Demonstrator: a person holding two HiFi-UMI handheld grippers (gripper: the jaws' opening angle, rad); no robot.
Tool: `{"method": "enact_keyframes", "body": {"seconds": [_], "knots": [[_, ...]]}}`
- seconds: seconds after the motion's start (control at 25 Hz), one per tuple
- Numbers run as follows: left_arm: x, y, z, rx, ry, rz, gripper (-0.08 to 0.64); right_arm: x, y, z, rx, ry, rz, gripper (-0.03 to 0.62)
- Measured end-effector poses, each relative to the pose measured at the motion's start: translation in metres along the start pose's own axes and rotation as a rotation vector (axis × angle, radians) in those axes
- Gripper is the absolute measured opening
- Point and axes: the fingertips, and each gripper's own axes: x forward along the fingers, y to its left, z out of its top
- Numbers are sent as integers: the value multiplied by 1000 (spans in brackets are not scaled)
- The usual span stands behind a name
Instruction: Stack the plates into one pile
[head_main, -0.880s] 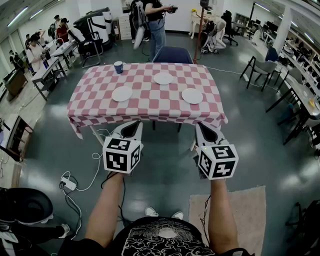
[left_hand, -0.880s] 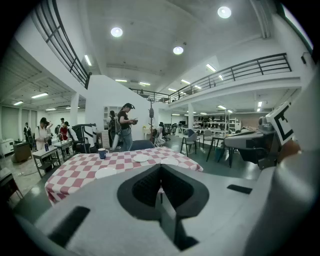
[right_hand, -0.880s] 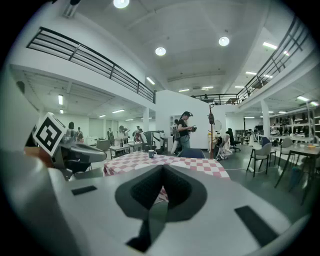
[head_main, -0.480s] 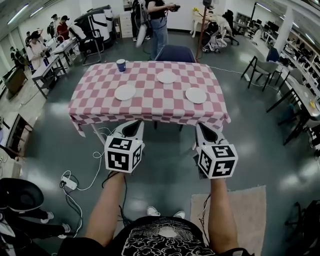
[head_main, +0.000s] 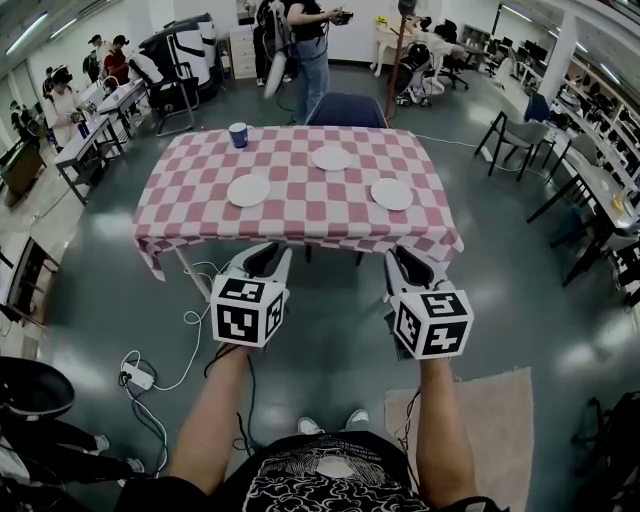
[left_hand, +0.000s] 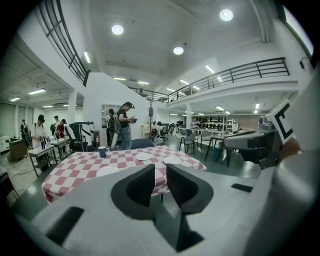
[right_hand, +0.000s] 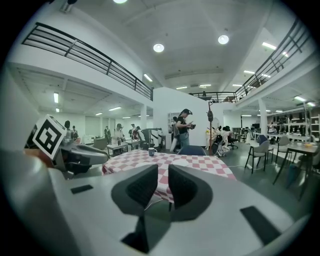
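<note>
While they lie apart, all three plates (head_main: 248, 190) look white.

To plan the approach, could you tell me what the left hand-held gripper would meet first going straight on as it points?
Probably the near hanging edge of the checked tablecloth, seen between the jaws of the left hand-held gripper; nothing nearer shows.
</note>
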Motion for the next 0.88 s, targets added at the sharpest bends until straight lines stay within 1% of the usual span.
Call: {"method": "enact_keyframes", "body": {"seconds": [0.12,0.32,0.4,0.72,0.88], "knots": [[2,4,1,1,-5,1,101,5,4,1,-7,5,5,90],[6,14,0,-20,2,4,169,13,7,3,-12,12,9,126],[8,20,-1,-26,6,11,184,19,7,4,-12,12,13,133],[28,65,-2,-31,11,98,211,73,14,4,2,19,87,207],[44,96,-1,-58,10,149,225,112,18,6,-11,37,136,233]]}}
